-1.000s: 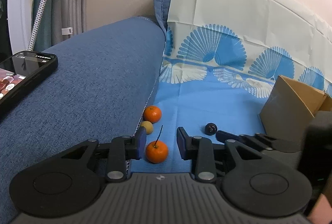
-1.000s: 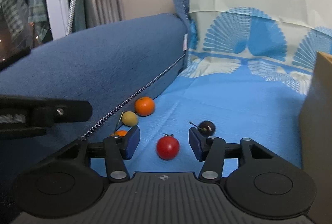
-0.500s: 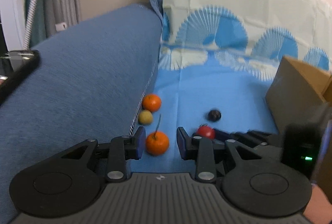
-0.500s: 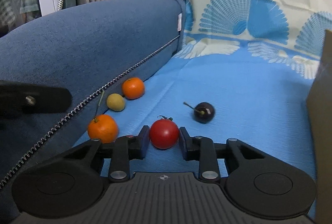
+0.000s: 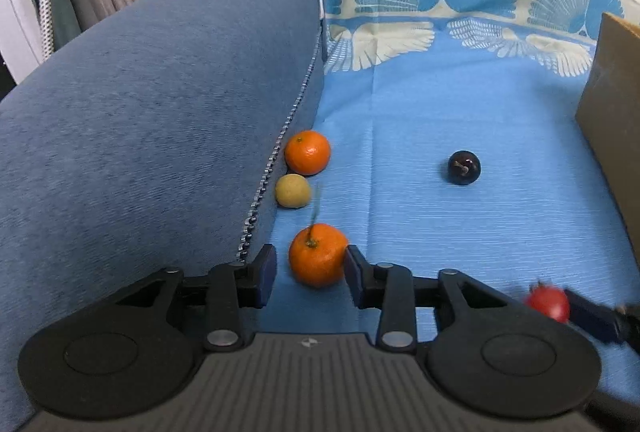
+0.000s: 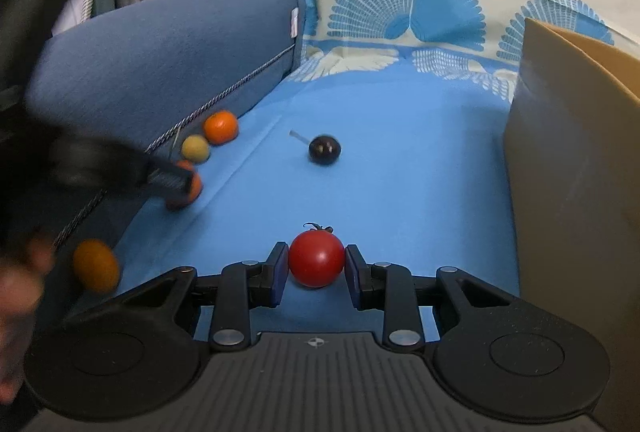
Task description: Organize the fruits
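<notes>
Left wrist view: the left gripper stands parted around a stemmed orange on the blue cloth, its right finger touching the fruit, its left finger apart, a dark cherry at two o'clock. Right wrist view: the right gripper clamps a red tomato, with the cardboard box at three o'clock.

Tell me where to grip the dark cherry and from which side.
Grip the dark cherry across its round body, coming from above or the near side. Its stem points back-left, so close the jaws crosswise to it. Open cloth surrounds it.
</notes>
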### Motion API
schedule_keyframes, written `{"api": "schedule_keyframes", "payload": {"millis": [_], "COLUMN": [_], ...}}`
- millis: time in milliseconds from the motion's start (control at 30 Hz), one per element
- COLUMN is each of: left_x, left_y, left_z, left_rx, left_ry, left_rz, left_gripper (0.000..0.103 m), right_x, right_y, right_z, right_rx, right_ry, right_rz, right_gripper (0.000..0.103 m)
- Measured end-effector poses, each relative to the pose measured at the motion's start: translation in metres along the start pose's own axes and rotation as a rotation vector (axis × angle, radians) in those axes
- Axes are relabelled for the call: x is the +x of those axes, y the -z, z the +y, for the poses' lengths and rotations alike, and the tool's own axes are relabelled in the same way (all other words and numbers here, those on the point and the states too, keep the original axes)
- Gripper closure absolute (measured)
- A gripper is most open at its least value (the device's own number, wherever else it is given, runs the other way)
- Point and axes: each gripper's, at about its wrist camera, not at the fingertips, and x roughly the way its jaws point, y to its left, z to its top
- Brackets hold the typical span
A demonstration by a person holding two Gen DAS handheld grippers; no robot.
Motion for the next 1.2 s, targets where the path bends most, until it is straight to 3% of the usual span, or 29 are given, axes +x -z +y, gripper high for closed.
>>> {"api": "schedule_keyframes", "payload": {"millis": [433, 533, 700, 833, 1067, 1200], "left_x": [-0.008, -0.025, -0.044, -0.045, -0.038, -0.036], "left_y": [0.0, 0.002, 0.006, 0.008, 0.012, 0.009], "left_z": [0.008, 0.011, 0.013, 0.022, 0.019, 0.023], "left_rx": [-0.048, -0.064, -0.044, -0.071, -0.067, -0.08], "left_ry": [0.037, 0.104, 0.313, 0.463, 0.454, 0.487], "left_rz": [-0.018, -0.057, -0.054, -0.001, 0.047, 0.042], "left_gripper": [0.067, 0.067, 0.067, 0.075, 0.074, 0.066], "right_x": [-0.038, -0.042, -0.05, -0.056, -0.053, -0.053], "right_y": [0.026, 0.028, 0.031, 0.031, 0.036, 0.037], "right_z": [0.018, 0.016, 0.015, 0.013, 0.01, 0.008], "right_rx": [-0.069, -0.06, -0.055, -0.047, -0.05, -0.047], "right_ry": [0.027, 0.039, 0.056, 0.06, 0.066, 0.058], "right_rz": [0.038, 0.04, 0.04, 0.043, 0.094, 0.097], "right_gripper": [0.071, 0.071, 0.071, 0.072, 0.071, 0.071]}}
